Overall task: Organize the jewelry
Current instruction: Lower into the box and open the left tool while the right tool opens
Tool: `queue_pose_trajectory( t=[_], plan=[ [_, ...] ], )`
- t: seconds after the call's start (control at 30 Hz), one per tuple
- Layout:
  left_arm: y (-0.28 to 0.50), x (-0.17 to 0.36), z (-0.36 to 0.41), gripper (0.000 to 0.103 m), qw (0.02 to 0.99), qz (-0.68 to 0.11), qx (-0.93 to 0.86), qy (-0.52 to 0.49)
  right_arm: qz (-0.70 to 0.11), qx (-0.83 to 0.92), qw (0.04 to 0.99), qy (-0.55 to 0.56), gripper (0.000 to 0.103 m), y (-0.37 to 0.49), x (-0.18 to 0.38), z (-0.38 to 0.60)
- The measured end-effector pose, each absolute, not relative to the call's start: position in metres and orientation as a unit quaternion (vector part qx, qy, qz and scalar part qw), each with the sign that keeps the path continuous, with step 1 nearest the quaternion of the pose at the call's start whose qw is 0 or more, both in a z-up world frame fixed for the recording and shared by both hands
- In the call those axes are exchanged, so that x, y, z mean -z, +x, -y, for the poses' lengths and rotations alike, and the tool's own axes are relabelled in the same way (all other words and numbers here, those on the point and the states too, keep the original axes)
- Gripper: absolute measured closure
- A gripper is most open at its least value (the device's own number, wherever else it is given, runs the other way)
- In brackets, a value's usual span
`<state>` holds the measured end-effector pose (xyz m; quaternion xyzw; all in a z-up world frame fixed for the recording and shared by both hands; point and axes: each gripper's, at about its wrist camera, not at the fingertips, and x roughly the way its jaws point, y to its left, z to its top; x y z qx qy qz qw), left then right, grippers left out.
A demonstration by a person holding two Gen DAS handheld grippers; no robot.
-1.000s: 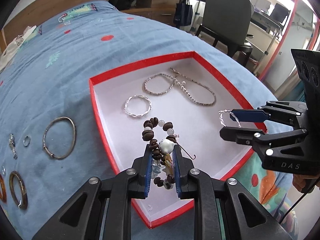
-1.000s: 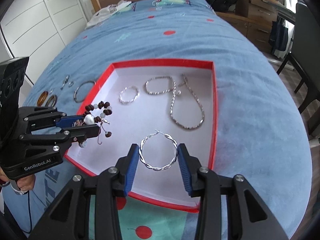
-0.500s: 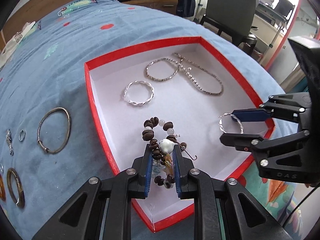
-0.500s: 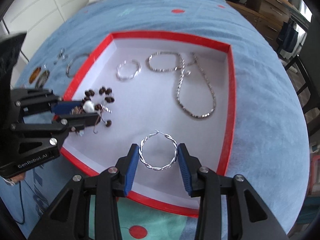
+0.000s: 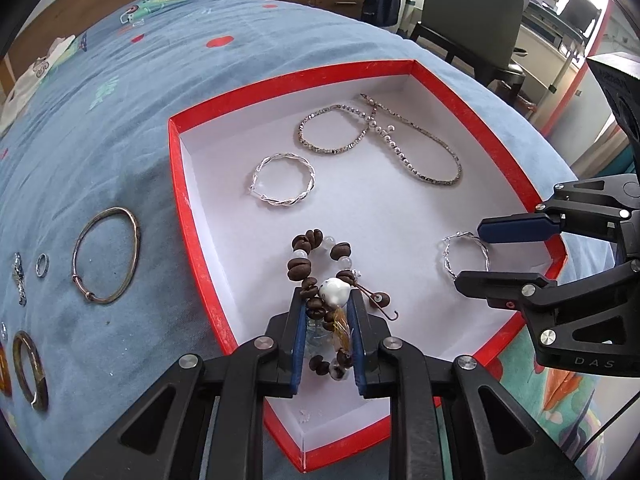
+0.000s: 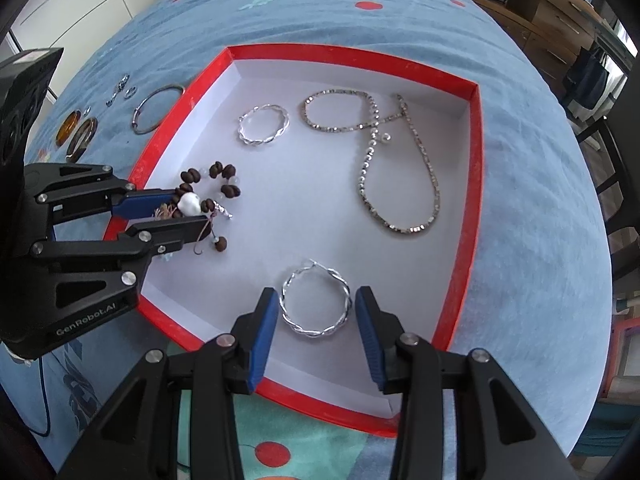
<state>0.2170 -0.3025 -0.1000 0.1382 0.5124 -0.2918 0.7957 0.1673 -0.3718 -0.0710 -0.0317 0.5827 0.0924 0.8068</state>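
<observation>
Left gripper [image 5: 325,330] clamped on beaded bracelet [image 5: 316,264], hanging low over red box [image 5: 280,82] near its left wall. Right gripper [image 6: 316,320] half open around twisted silver hoop [image 6: 314,308]; contact with pads unclear. Placing step in hand. Next, probably: release both onto white floor, then fetch bangle [image 5: 106,254] from bed [image 5: 120,120].

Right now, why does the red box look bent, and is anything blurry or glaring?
Left wrist view: the fisheye lens bows the red-rimmed white cardboard box and darkens the corners; the brown bead bracelet is sharp. Right wrist view: same bowing; even daylight, soft shadows, slight sparkle on the twisted silver hoop earring.
</observation>
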Motion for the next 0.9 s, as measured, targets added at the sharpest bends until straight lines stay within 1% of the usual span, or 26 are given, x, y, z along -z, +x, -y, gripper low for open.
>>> queue_pose_trajectory(
  t=[0.17, 0.23, 0.27, 0.3, 0.33, 0.37, 0.4, 0.63, 0.7, 0.77, 0.9],
  plan=[
    [0.218, 0.098, 0.302, 0.082, 0.795, -0.514, 0.293, 0.133, -0.584, -0.093, 0.805, -0.035, 0.064, 0.167, 0.069, 0.372],
    [0.216, 0.095, 0.301, 0.079, 0.796, -0.511, 0.299, 0.128, -0.580, -0.092, 0.809, -0.034, 0.064, 0.164, 0.065, 0.372],
    [0.215, 0.093, 0.301, 0.073, 0.797, -0.509, 0.300, 0.127, -0.576, -0.091, 0.812, -0.033, 0.064, 0.162, 0.062, 0.373],
    [0.213, 0.090, 0.300, 0.065, 0.800, -0.505, 0.299, 0.128, -0.572, -0.091, 0.814, -0.031, 0.064, 0.160, 0.058, 0.374],
    [0.212, 0.087, 0.299, 0.060, 0.804, -0.500, 0.296, 0.129, -0.566, -0.090, 0.819, -0.029, 0.064, 0.156, 0.053, 0.375],
    [0.211, 0.085, 0.298, 0.053, 0.807, -0.496, 0.295, 0.130, -0.560, -0.088, 0.823, -0.027, 0.064, 0.153, 0.047, 0.376],
    [0.210, 0.081, 0.297, 0.051, 0.810, -0.491, 0.296, 0.126, -0.554, -0.086, 0.827, -0.024, 0.064, 0.149, 0.041, 0.377],
    [0.196, 0.048, 0.287, 0.049, 0.823, -0.469, 0.300, 0.116, -0.515, -0.056, 0.855, -0.003, 0.064, 0.116, -0.004, 0.392],
    [0.188, 0.036, 0.280, 0.048, 0.830, -0.458, 0.299, 0.110, -0.505, -0.046, 0.862, 0.002, 0.064, 0.106, -0.016, 0.394],
    [0.179, 0.024, 0.270, 0.045, 0.838, -0.447, 0.295, 0.104, -0.493, -0.038, 0.869, 0.006, 0.064, 0.094, -0.029, 0.396],
    [0.158, 0.001, 0.245, 0.045, 0.859, -0.418, 0.278, 0.098, -0.465, -0.022, 0.885, 0.018, 0.064, 0.073, -0.055, 0.393]
  ],
)
